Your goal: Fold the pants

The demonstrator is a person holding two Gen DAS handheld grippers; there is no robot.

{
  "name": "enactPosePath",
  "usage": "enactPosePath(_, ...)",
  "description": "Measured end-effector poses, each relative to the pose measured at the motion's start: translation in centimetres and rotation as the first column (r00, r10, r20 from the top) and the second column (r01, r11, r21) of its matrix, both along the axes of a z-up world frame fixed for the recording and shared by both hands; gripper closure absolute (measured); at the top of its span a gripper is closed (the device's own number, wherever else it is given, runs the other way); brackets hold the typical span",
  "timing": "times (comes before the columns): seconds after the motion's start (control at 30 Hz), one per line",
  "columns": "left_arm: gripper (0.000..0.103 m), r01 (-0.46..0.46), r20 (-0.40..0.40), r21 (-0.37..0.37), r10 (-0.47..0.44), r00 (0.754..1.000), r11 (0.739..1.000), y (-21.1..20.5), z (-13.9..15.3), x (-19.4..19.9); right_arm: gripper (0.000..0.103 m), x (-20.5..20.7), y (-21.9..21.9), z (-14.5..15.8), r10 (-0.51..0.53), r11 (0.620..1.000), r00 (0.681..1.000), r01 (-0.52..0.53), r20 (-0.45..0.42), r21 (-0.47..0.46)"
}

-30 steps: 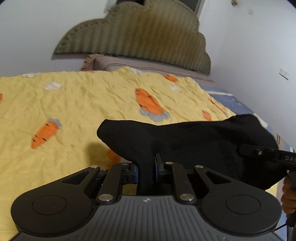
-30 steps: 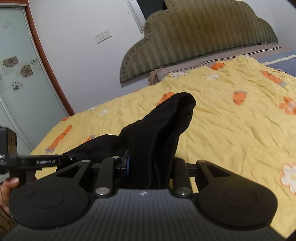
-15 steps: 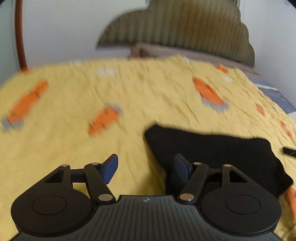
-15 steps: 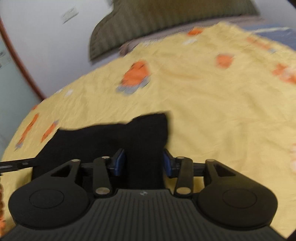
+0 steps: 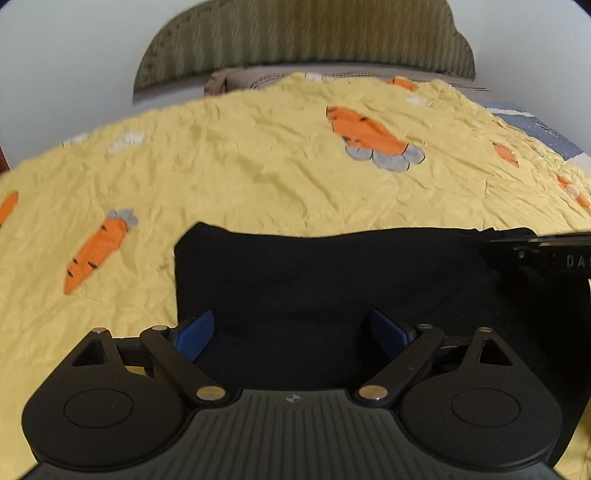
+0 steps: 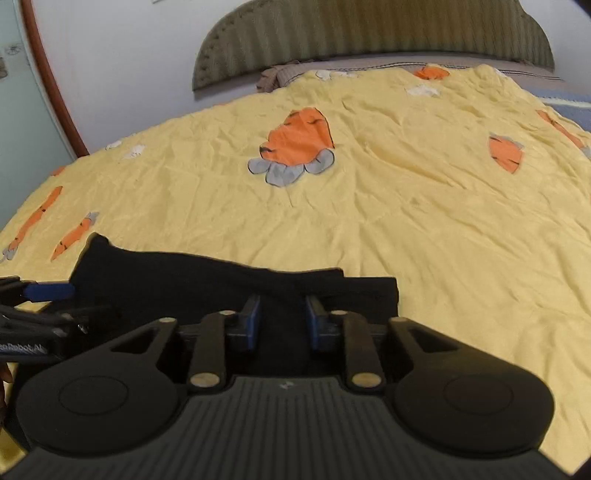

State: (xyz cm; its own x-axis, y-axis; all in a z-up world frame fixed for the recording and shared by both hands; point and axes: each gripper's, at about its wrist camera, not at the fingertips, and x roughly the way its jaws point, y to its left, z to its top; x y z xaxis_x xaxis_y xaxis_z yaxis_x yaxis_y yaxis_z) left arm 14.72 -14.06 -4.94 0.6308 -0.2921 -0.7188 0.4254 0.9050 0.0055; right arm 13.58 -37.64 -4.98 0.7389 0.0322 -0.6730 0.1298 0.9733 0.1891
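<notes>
The pants (image 5: 325,280), black and folded into a broad flat block, lie on a yellow bedspread (image 5: 258,173) printed with orange carrots, directly under and just ahead of both grippers. The spread is creased all over and covers nearly the whole bed. Beyond it, at the far end, a strip of brownish bedding (image 5: 236,75) shows below an olive ribbed headboard (image 5: 306,33) with a scalloped top, set against a pale wall (image 5: 66,66). To the far left of the right gripper a curved wooden frame edges a frosted glass panel (image 6: 22,110).

In the left wrist view the dark cloth runs from the near edge out past the blue pads, its far edge ending in a nearly straight line. The left gripper (image 5: 293,332) hangs over it with its jaws spread wide and opening further; the pads stand clear of the cloth, with the fabric lying flat between and below them.

In the right wrist view the pants stretch away to the left of the right gripper (image 6: 282,317), toward the other tool. Its jaws are narrow and closing, and a raised ridge of black cloth sits between the blue pads; whether they press on it I cannot tell for certain, since a sliver of gap seems to remain.
</notes>
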Motion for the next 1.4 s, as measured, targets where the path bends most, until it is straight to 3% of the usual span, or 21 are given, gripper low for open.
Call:
enactPosePath(0.1,0.011,-0.021,0.028,0.01,0.02,0.999,1.0,0.6,0.9,-0.9,0.08,-0.6,0.8,1.5,0.001,0.998,1.0,-0.001,0.009,-0.057)
enactPosePath(0.17,0.011,-0.027,0.025,-0.023,0.028,0.999,0.999,1.5,1.4,-1.7,0.072,-2.4,1.5,2.9,-0.001,0.99,0.999,0.008,0.05,-0.141)
enactPosePath(0.3,0.01,-0.037,0.001,-0.016,0.037,0.999,0.999,1.5,0.9,-2.2,0.065,-6.5,3.6,4.6,0.087,0.975,0.99,-0.063,0.107,-0.214)
enactPosePath(0.37,0.008,-0.033,0.019,0.039,0.032,0.999,0.999,0.6,0.1,-2.3,0.066,-7.0,4.7,3.9,0.133,0.962,0.989,-0.111,0.072,-0.251)
enactPosePath(0.47,0.007,-0.046,0.045,0.051,0.044,0.998,0.998,0.3,-0.1,-2.6,0.064,-6.0,5.2,1.3,0.125,0.94,0.992,-0.122,-0.008,-0.318)
enactPosePath(0.57,0.004,-0.056,0.035,0.038,0.055,0.998,0.998,0.6,-0.2,-2.5,0.056,-5.5,4.4,0.9,0.087,0.949,0.996,-0.082,0.002,-0.305)
enactPosePath(0.8,0.001,-0.091,-0.016,-0.04,0.09,0.996,0.995,1.8,-0.8,-2.0,0.056,-8.8,5.8,2.9,0.092,0.933,0.994,-0.068,0.05,-0.354)
enactPosePath(0.97,0.0,-0.09,-0.002,-0.037,0.09,0.996,0.995,1.8,-0.9,-2.2,0.051,-9.2,5.8,1.3,0.09,0.919,0.996,-0.088,-0.014,-0.385)
enactPosePath(1.1,0.0,-0.093,-0.004,-0.038,0.093,0.996,0.995,1.8,-0.9,-2.2,0.044,-9.1,5.2,0.6,0.058,0.935,0.998,-0.052,0.004,-0.349)
enactPosePath(1.4,0.0,-0.108,-0.01,-0.035,0.108,0.994,0.994,2.0,-0.8,-2.7,0.036,-9.1,5.4,0.4,0.046,0.928,0.999,-0.043,-0.002,-0.371)
